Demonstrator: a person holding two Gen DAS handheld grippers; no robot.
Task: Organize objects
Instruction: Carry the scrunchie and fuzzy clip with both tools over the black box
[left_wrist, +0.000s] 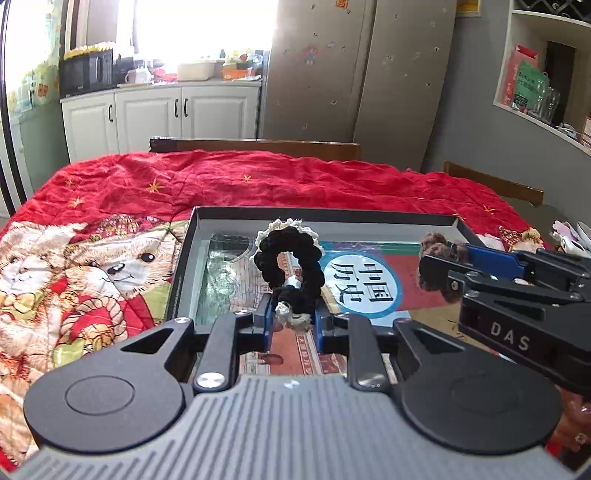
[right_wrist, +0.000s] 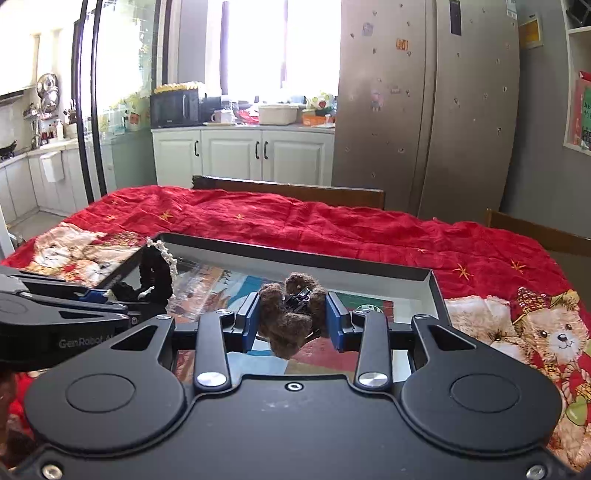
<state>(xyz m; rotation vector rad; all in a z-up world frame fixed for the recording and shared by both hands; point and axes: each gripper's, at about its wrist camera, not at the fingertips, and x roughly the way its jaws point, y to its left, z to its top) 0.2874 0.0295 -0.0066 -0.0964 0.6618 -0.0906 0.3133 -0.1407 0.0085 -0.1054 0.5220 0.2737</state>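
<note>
We hold both items above the box (left_wrist: 325, 223), left gripper (left_wrist: 293, 321) clamped on the scrunchie (left_wrist: 291, 266), right gripper (right_wrist: 293, 325) on what looks like a furry clip (right_wrist: 291, 314), each probably needing only a straight drop.

Black scrunchie (left_wrist: 291, 266): knitted yarn, nubby, cream crochet trim. Brown hair clip (right_wrist: 291, 314): fuzzy plush, matt. Box (left_wrist: 325, 216): matt dark cardboard walls, pale inside; the book (left_wrist: 369, 284) in it has a glossy printed cover with glare. Cloth (left_wrist: 221, 184) on the tabletop: crinkled red quilted fabric, slight sheen. Fingers (left_wrist: 266, 325): blue plastic pads, matt black plastic arms, shiny metal screws. Fridge (right_wrist: 424, 110): brushed metal.
</note>
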